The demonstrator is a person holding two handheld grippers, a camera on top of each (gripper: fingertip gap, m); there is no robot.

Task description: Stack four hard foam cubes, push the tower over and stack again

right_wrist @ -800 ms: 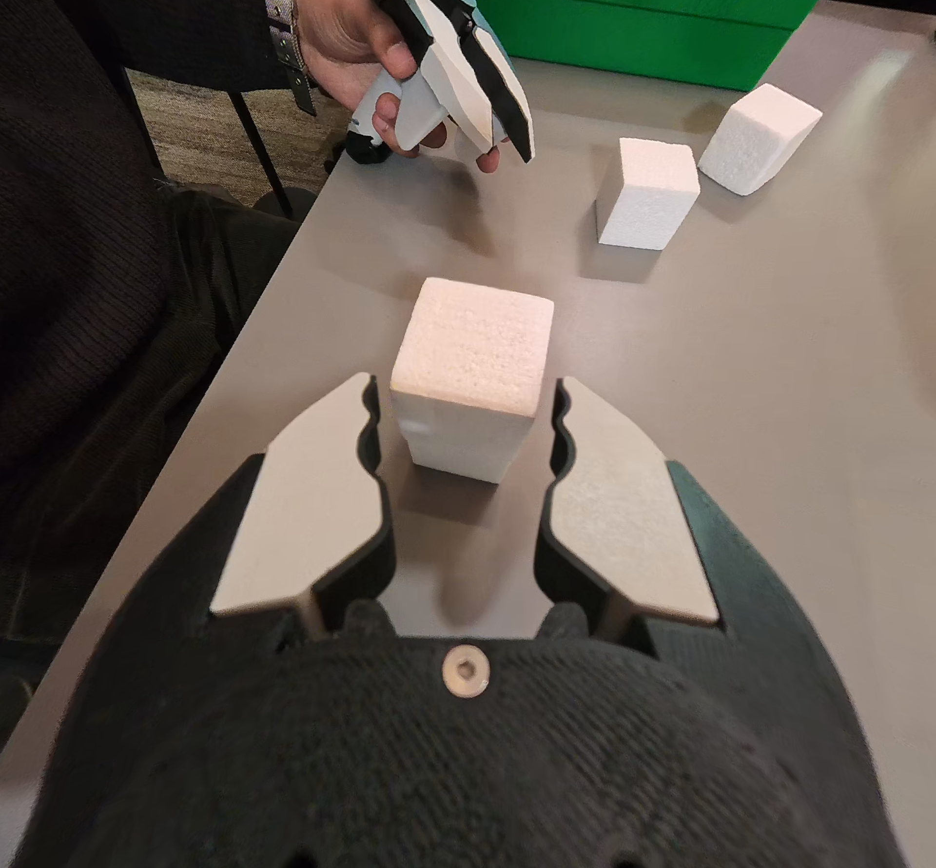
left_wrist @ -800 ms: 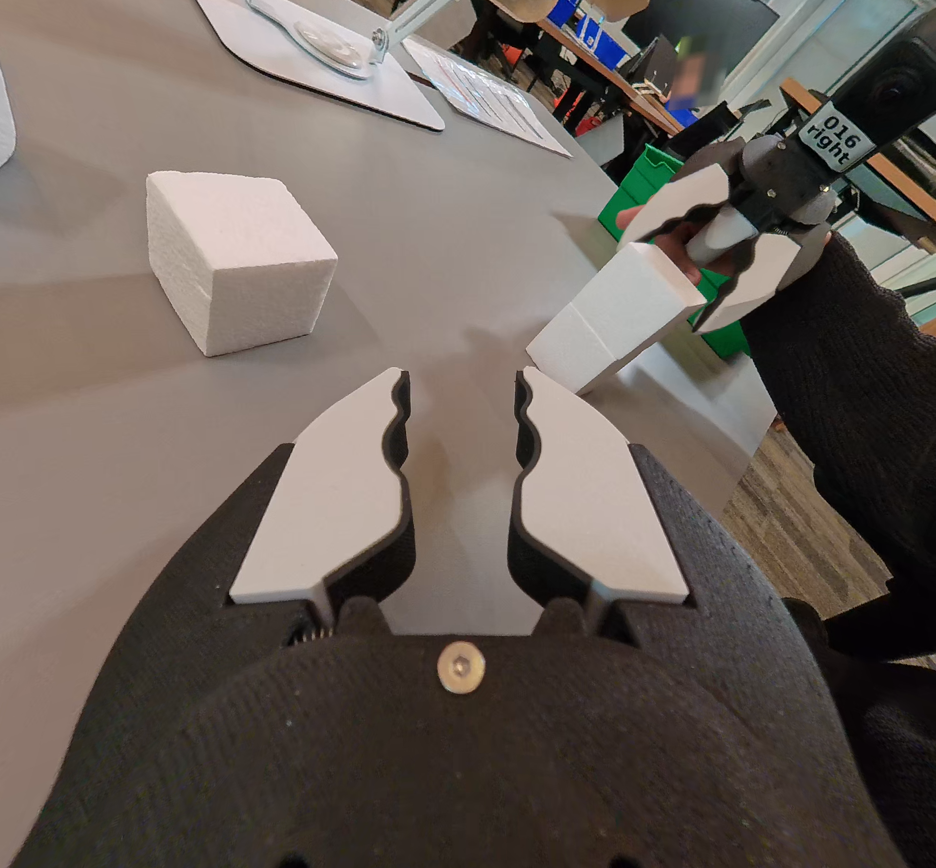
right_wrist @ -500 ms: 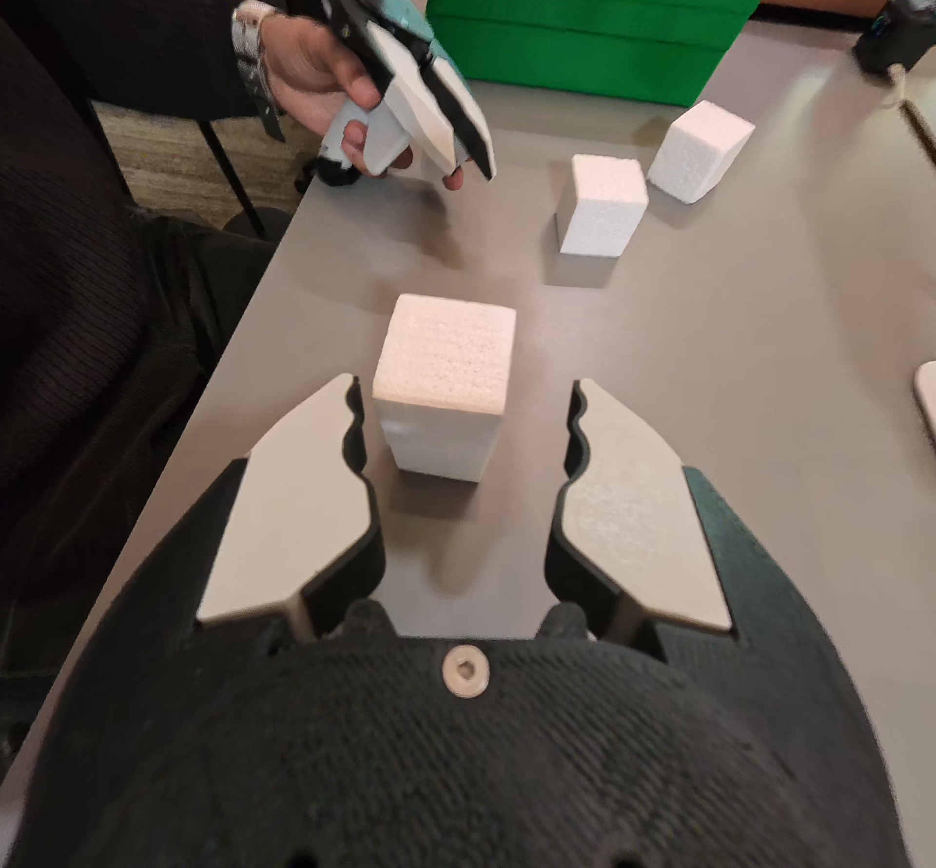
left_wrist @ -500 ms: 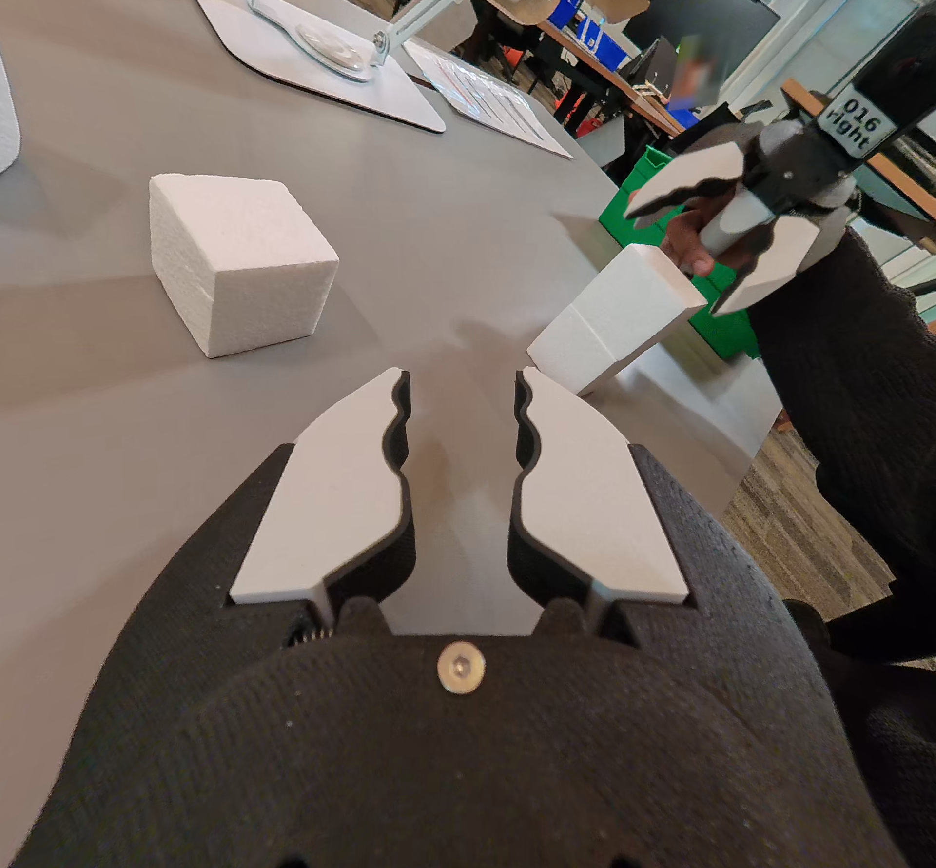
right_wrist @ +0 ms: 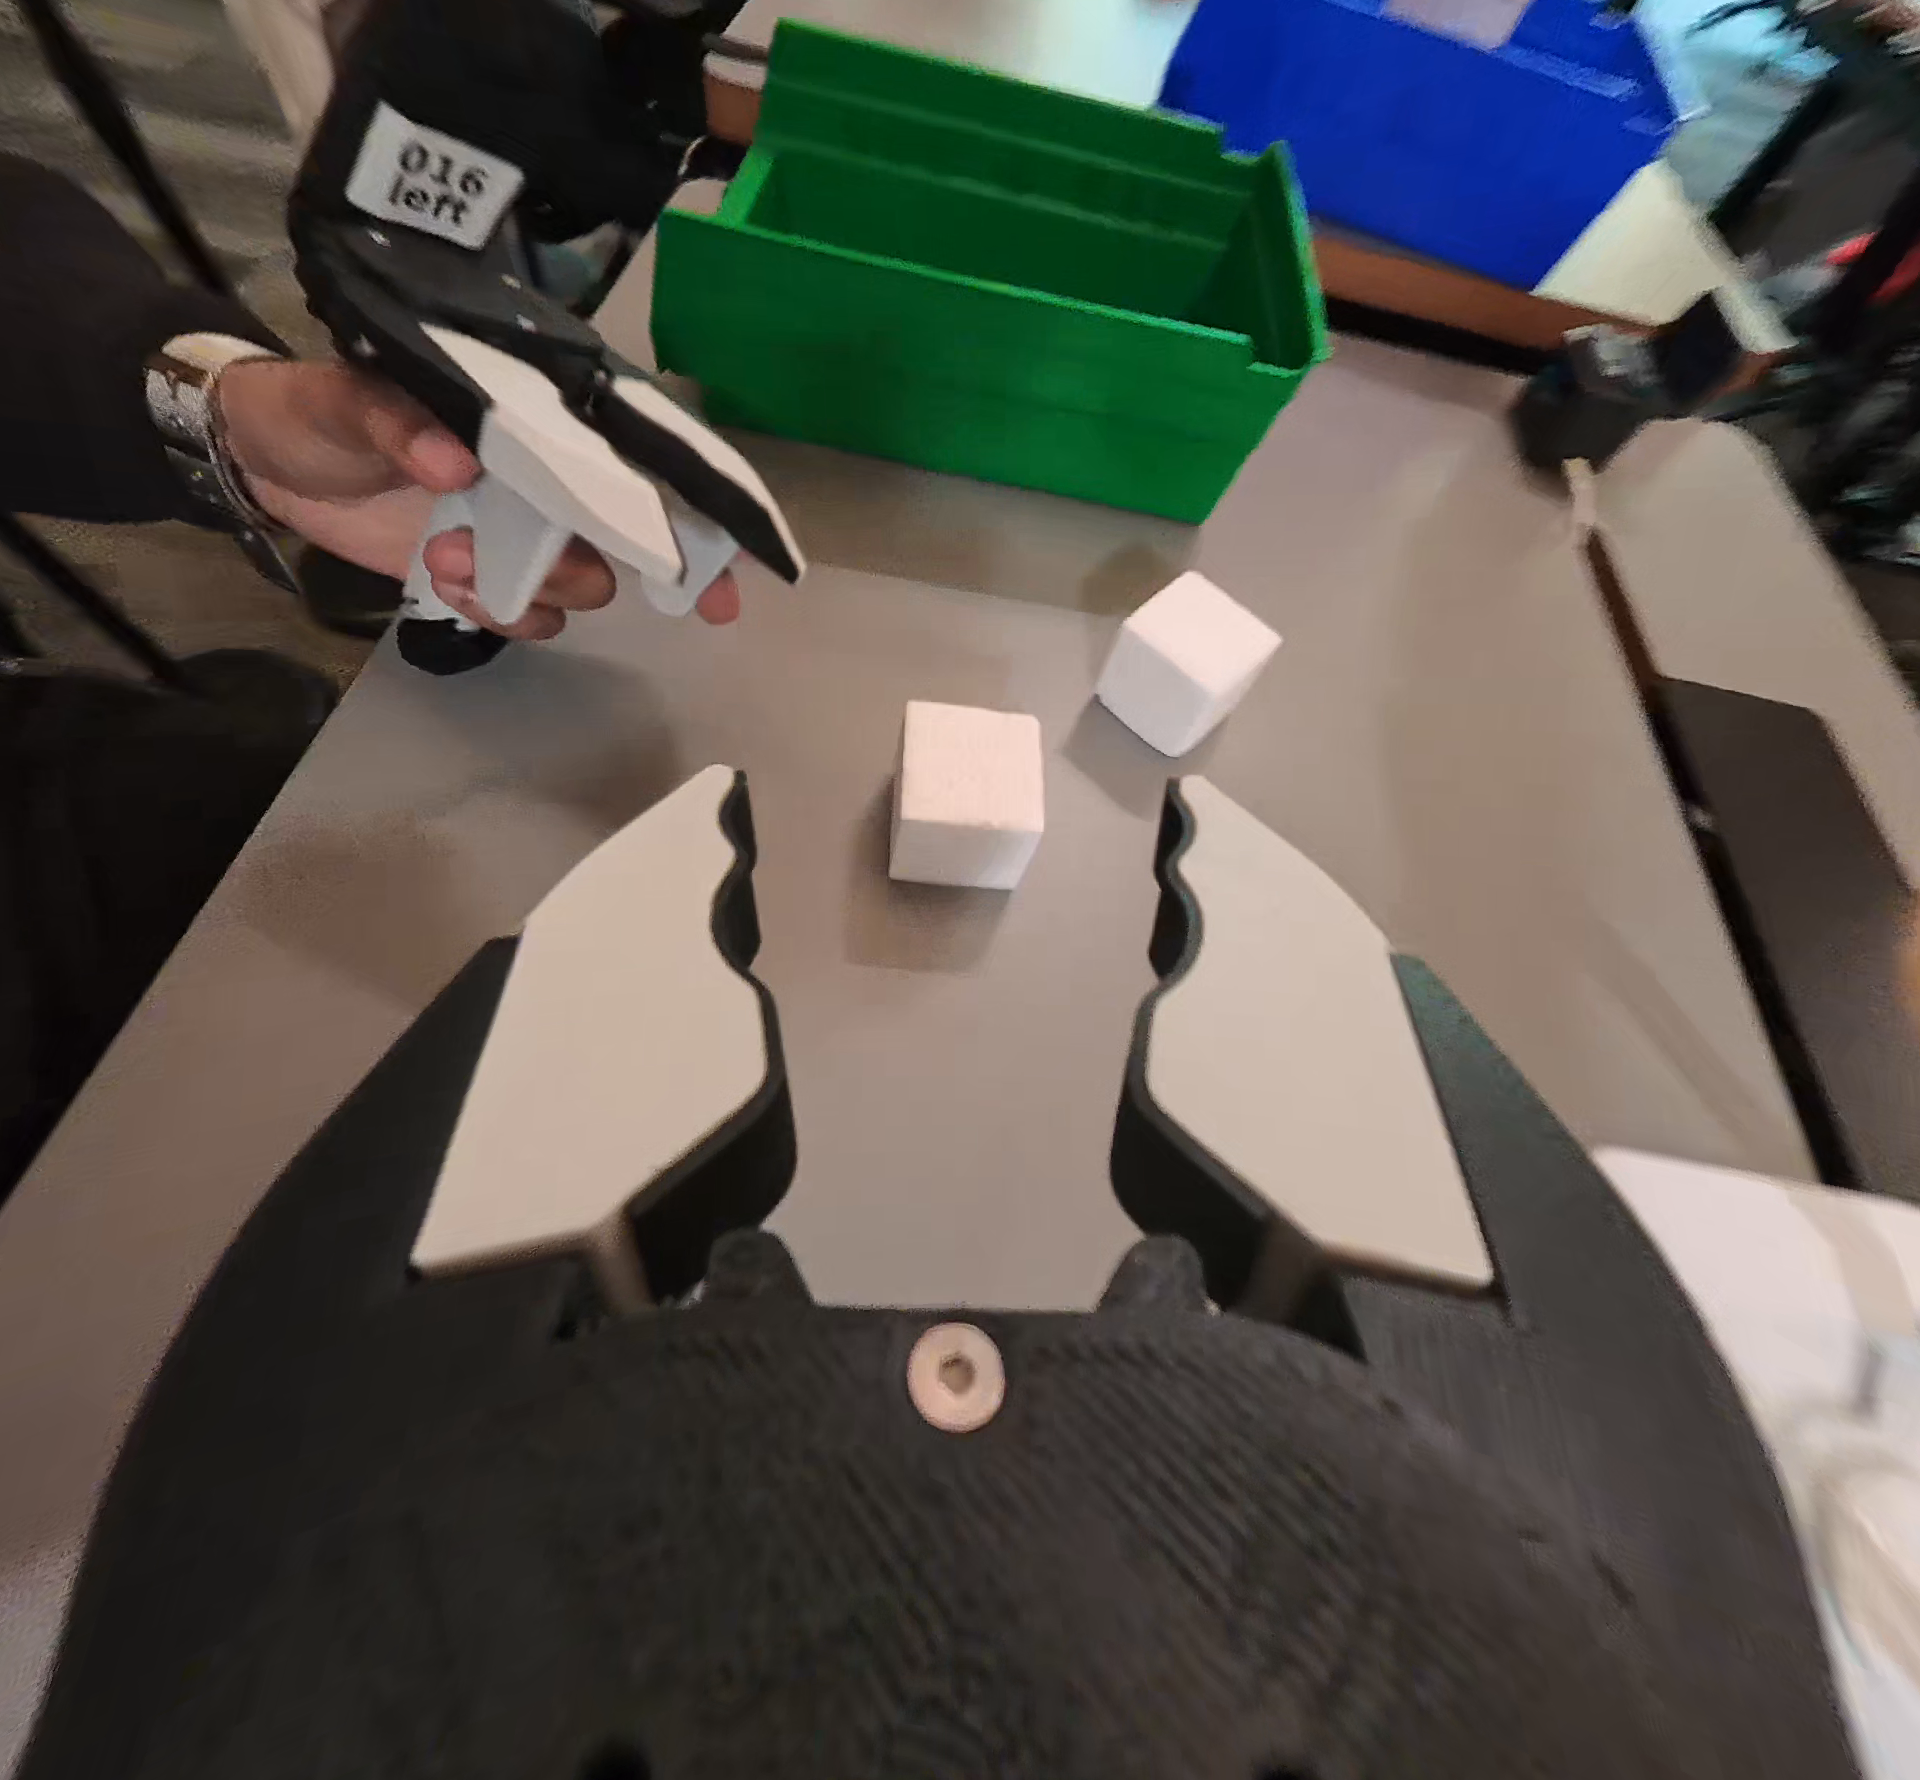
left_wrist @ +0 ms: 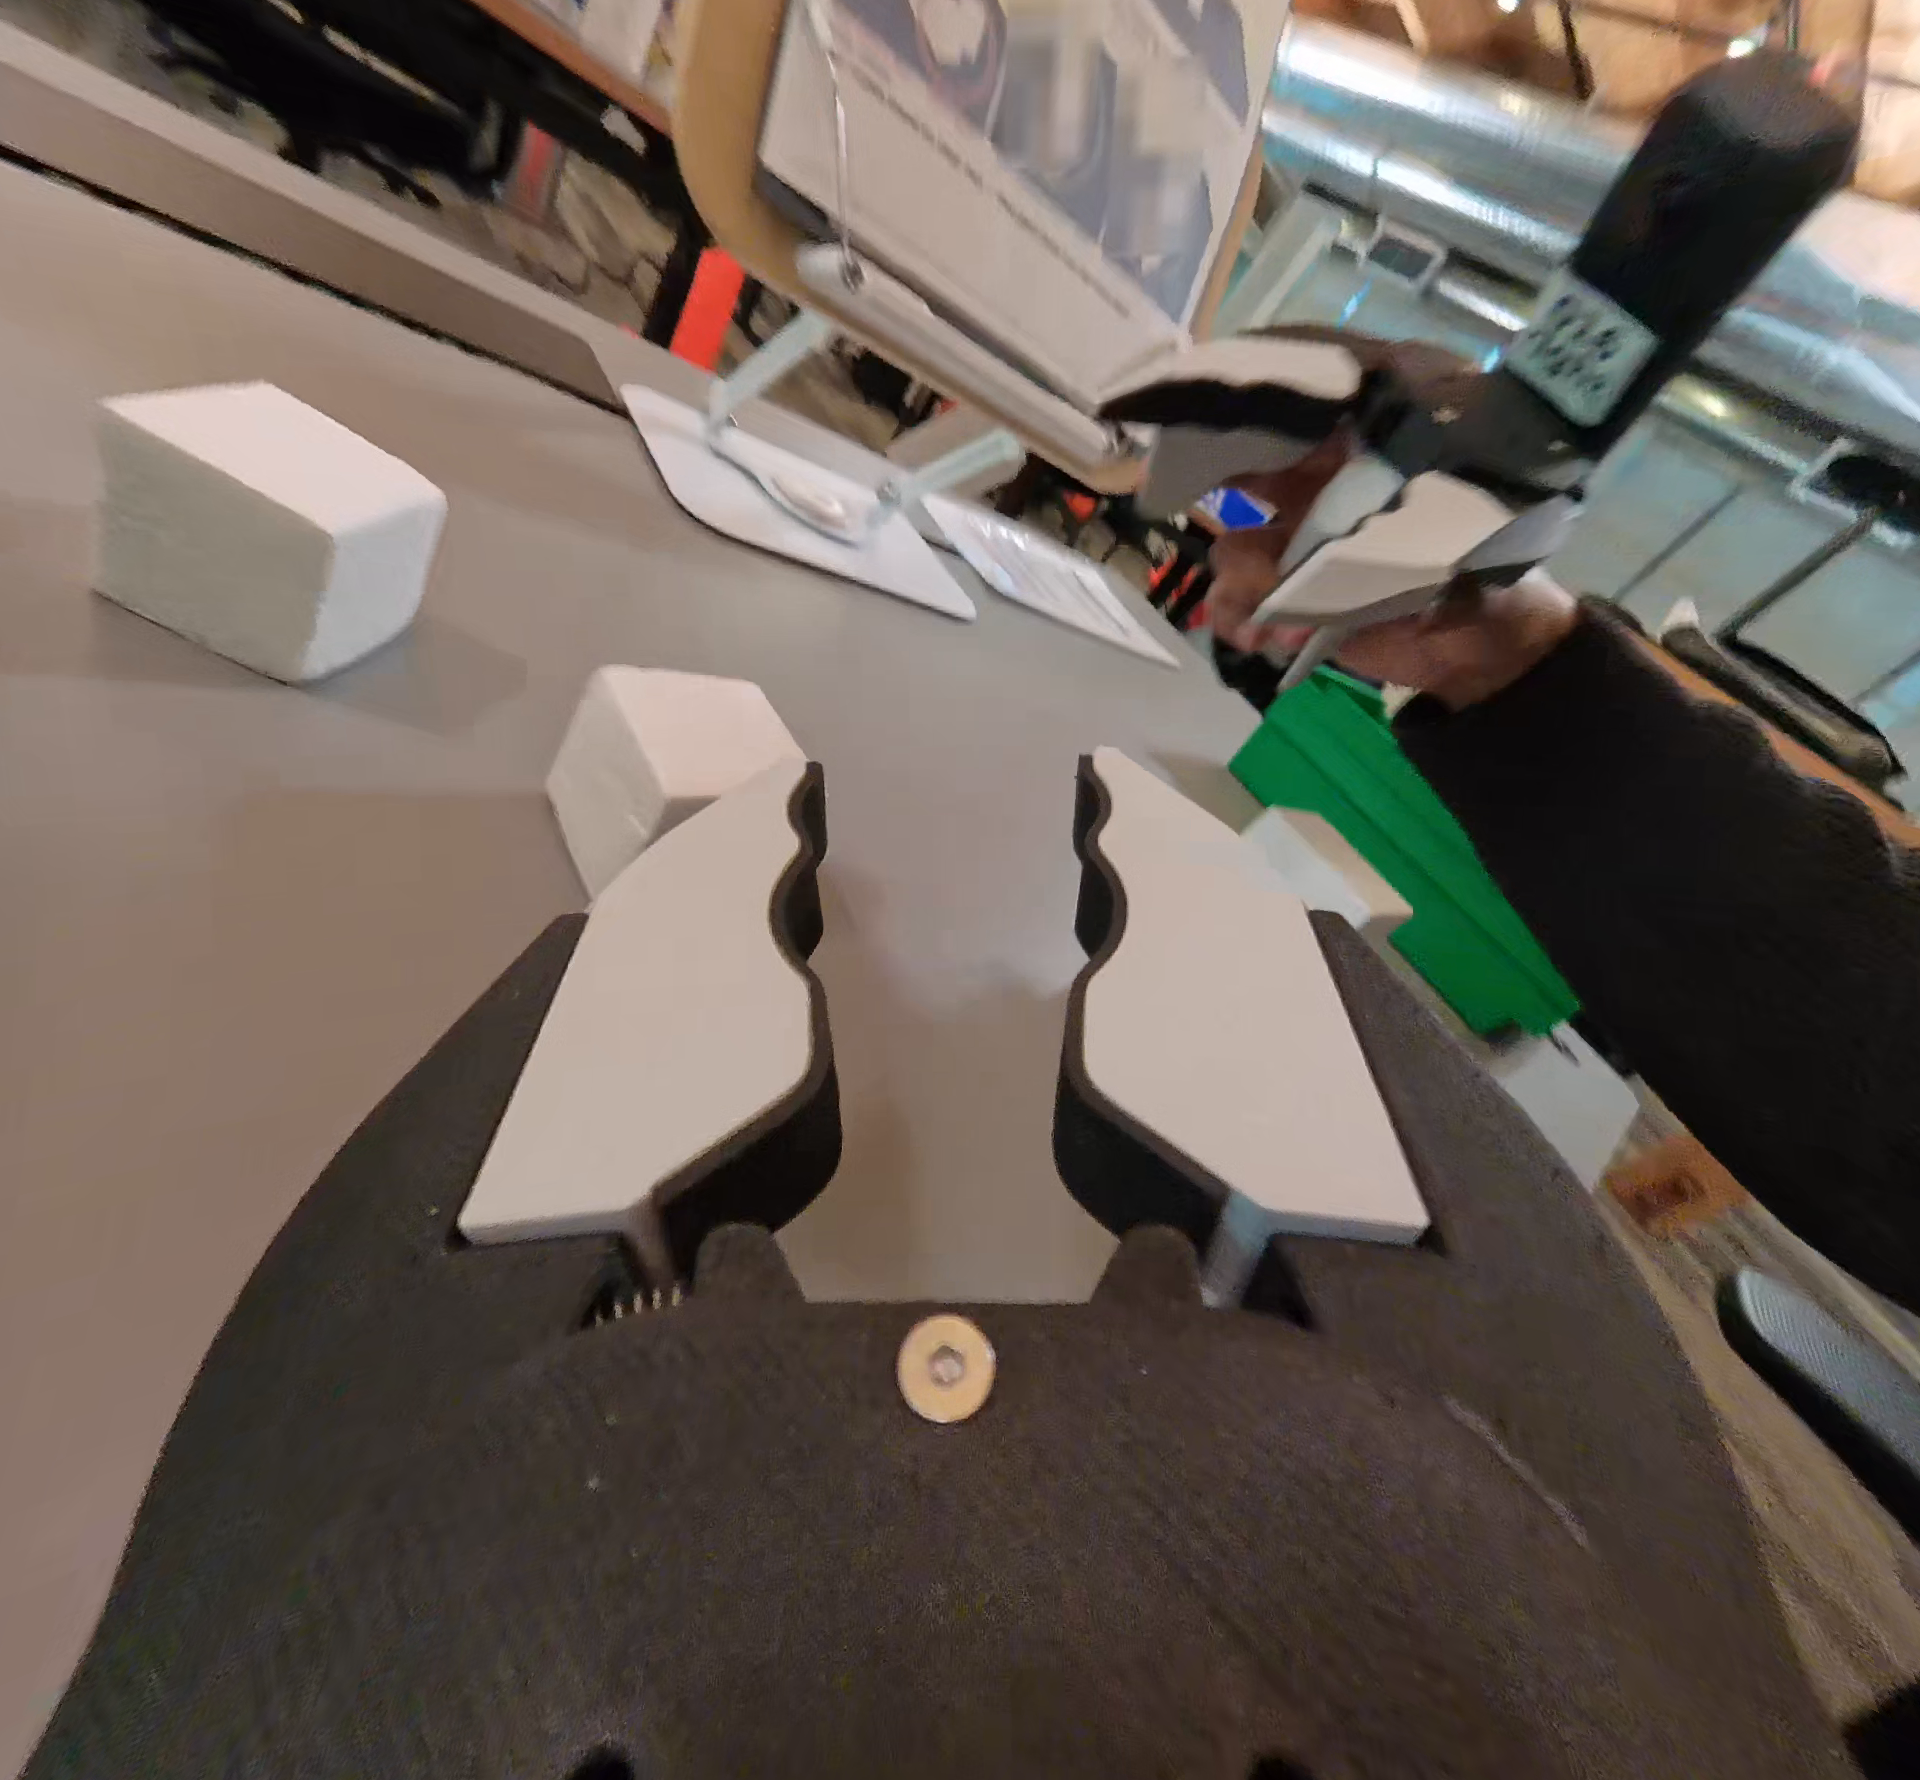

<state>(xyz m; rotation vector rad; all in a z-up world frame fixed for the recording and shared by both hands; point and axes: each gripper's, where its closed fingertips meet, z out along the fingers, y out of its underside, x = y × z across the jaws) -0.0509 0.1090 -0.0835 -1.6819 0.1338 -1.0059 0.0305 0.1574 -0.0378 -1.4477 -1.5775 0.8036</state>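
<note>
The left gripper (left_wrist: 948, 847) hovers above the grey table (left_wrist: 260, 899), jaws apart and holding nothing; a white foam cube (left_wrist: 665, 774) lies just beside its left finger. The right gripper (right_wrist: 951, 826) is wide open and empty, above a foam block (right_wrist: 966, 790). Behind stands a green bin (right_wrist: 977, 380).
</note>
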